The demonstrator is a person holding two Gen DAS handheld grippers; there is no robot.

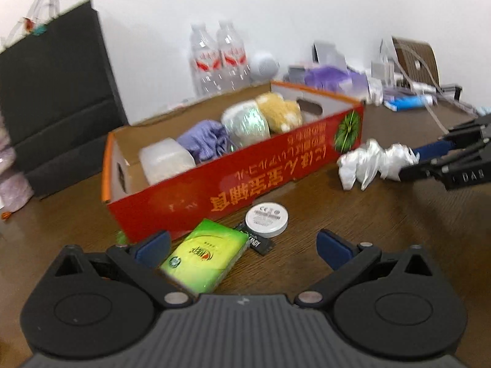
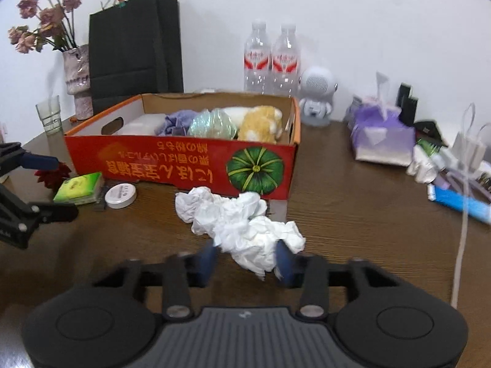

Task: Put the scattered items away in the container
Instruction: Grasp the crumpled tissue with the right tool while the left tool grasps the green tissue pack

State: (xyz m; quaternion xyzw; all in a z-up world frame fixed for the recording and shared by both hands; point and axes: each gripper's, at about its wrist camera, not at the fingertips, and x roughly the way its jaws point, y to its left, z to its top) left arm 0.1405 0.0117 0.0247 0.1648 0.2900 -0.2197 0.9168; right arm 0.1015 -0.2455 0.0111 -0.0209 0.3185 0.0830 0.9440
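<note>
- pinching the crumpled white paper with our right gripper: the blue pads sit pressed into its near end, one on each side, so it reads as a grip, not a hover.
- we hold only the near end, so most of the wad hangs forward of the fingers toward the red cardboard box; it's light and soft, and we judge it can tear or slip out.
- paper is just in front of the box's near wall, by the corner with the green pumpkin print. whether its far end touches the table we can't tell.
- box stands open-topped on the table, already holding a translucent tub, purple cloth, a shiny wrapped bundle and a yellow plush toy, packed side by side; free room shows at the end by the tub.
- our left gripper is spread wide with nothing between the pads; it looks lined up for the next pick.
- below and just ahead of it lie the green tissue pack, a white round tin and a black candy packet, huddled against the box's front wall, the tin overlapping the packet.
- pose: both grippers point forward and tilted down at the table, right one in from the box's pumpkin end, left one toward the other end.
- our read: paper goes over the wall next, then the three small items.
</note>
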